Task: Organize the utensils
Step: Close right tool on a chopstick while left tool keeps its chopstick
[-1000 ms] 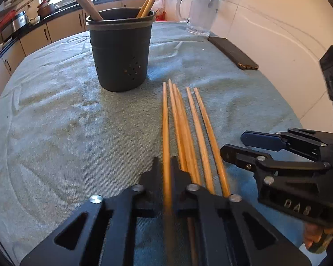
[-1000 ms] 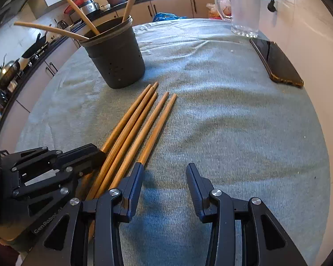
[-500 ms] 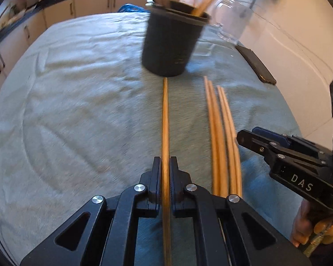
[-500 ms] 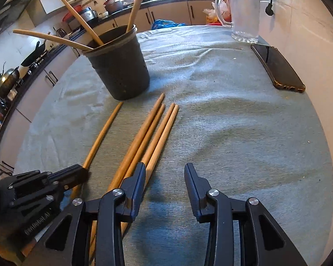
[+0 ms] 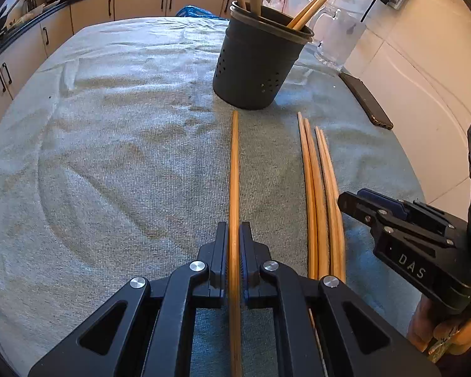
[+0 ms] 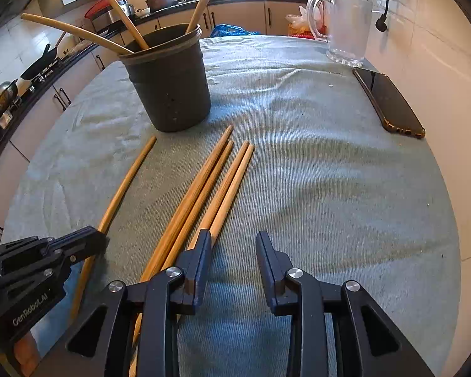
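Observation:
My left gripper [image 5: 234, 235] is shut on one wooden chopstick [image 5: 234, 172], which points at the dark utensil holder [image 5: 254, 62]. It also shows in the right wrist view [image 6: 125, 185], apart from the others. Several loose chopsticks [image 5: 320, 188] lie side by side on the grey cloth, to the right of the held one; in the right wrist view these loose chopsticks [image 6: 204, 188] reach under my right gripper's left finger. My right gripper [image 6: 234, 245] is open and empty just above the cloth. The holder [image 6: 172, 88] has wooden utensils standing in it.
A black phone [image 6: 389, 103] lies by the right wall. A glass jug [image 6: 345, 31] stands at the back right. The grey cloth [image 5: 110, 157] covers the table. Kitchen cabinets and a counter run behind.
My left gripper pulled its chopstick sideways to the left, out of the bundle, and turned toward the holder. My right gripper stayed open near the remaining chopsticks.

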Motion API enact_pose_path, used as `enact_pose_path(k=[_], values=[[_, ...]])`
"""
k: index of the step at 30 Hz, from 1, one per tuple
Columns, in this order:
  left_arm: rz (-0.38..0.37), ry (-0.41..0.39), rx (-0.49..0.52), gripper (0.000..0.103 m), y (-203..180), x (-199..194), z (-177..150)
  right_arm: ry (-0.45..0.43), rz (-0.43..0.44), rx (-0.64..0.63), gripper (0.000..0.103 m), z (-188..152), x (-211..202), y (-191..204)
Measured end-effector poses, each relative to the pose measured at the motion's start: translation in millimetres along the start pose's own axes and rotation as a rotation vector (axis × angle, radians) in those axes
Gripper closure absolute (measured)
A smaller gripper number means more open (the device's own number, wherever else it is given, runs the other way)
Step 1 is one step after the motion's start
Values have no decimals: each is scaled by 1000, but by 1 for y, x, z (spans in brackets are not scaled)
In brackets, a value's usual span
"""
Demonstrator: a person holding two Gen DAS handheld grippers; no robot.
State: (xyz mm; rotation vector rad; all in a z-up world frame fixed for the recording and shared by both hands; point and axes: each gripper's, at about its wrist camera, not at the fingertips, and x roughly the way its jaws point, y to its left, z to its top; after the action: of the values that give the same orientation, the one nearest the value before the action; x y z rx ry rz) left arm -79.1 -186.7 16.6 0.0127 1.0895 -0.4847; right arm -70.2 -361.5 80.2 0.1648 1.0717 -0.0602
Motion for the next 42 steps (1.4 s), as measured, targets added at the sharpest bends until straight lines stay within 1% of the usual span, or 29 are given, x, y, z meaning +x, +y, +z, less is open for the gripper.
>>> enact_pose_path(k=[6, 8, 9, 10, 11, 15, 18, 20, 22, 24, 25, 26, 28, 29, 31, 35, 39, 42], values=[[25, -2, 4, 96, -5, 5, 6, 8, -33, -1, 72, 10, 4, 6], [27, 1, 0, 96, -5, 6, 9, 14, -37, 5, 80, 14, 7, 8], [24, 4, -6, 96, -4, 7, 9, 18, -40, 5, 82, 17, 8, 9], [20, 7, -14, 96, -2, 7, 10, 20, -43, 2, 89, 19, 10, 10], [12, 11, -24, 96, 0, 7, 10, 34, -54, -5, 93, 21, 13, 11], [-25, 23, -64, 96, 8, 5, 8, 51, -39, -18, 92, 18, 15, 7], [-52, 46, -93, 96, 14, 0, 0, 69, -45, -38, 92, 12, 9, -3], [-58, 56, -92, 96, 16, -5, -7, 82, -56, -49, 92, 7, 6, -12], [-43, 73, -72, 96, 15, -9, -12, 103, -75, -56, 92, -1, -1, -25], [-27, 88, -42, 96, 12, -11, -14, 115, -95, -58, 88, -6, -6, -33], [-18, 95, -22, 95, 10, -12, -13, 121, -108, -54, 81, -8, -8, -38], [-13, 96, -9, 94, 8, -12, -12, 124, -112, -49, 76, -9, -9, -42], [-4, 94, -8, 85, 9, -9, -6, 132, -98, -26, 75, -9, -10, -50], [-10, 100, -18, 83, 11, -6, -1, 134, -94, -18, 75, -9, -10, -51], [-28, 106, -42, 83, 15, 0, 11, 136, -95, -4, 75, -4, -8, -56], [-20, 119, -50, 83, 18, 12, 33, 138, -102, -6, 75, 6, -1, -58], [-12, 118, -52, 83, 18, 20, 47, 141, -102, 15, 75, 19, 6, -59], [-4, 102, -41, 83, 16, 24, 51, 141, -115, 17, 75, 31, 13, -58]])
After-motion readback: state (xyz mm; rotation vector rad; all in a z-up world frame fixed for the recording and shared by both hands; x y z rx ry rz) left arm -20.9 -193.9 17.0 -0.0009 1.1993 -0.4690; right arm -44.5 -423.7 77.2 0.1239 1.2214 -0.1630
